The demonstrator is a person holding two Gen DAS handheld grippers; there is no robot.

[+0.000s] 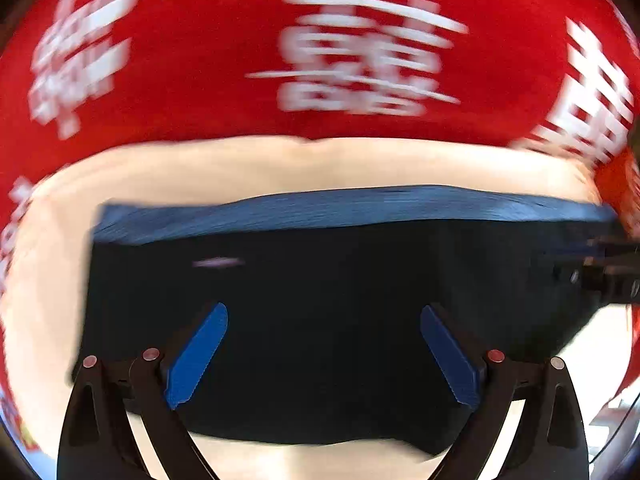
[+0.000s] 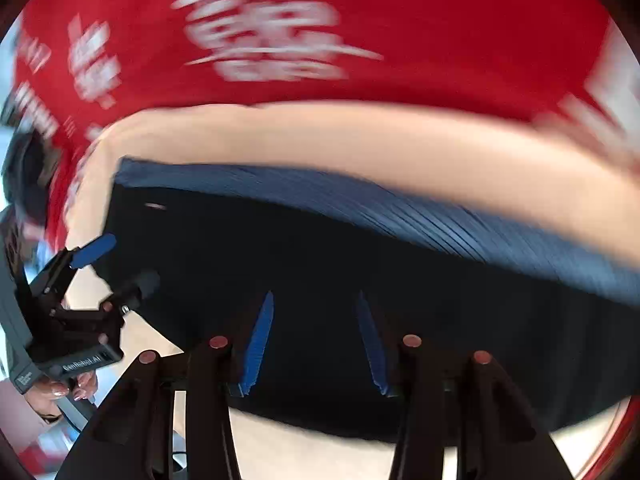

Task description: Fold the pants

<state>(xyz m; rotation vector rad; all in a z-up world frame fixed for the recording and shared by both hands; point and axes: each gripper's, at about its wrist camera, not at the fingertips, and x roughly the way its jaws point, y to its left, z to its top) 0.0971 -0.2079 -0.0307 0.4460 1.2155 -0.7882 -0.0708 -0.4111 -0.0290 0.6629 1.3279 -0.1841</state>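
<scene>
Both tools spread (over pants (image 1: 320, 320))

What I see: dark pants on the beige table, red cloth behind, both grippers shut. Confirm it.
Wrong on the grippers: both are open. The left wrist view shows the left gripper with its fingers spread wide over the pants. The right wrist view shows the right gripper with its fingers apart too. The pants on the beige table and the red cloth behind are right.

Matt dark cloth pants (image 1: 320, 320) with ribbed blue waistband (image 1: 340, 208); smooth pale bench (image 1: 280, 164); red printed cloth (image 1: 208, 80).
</scene>
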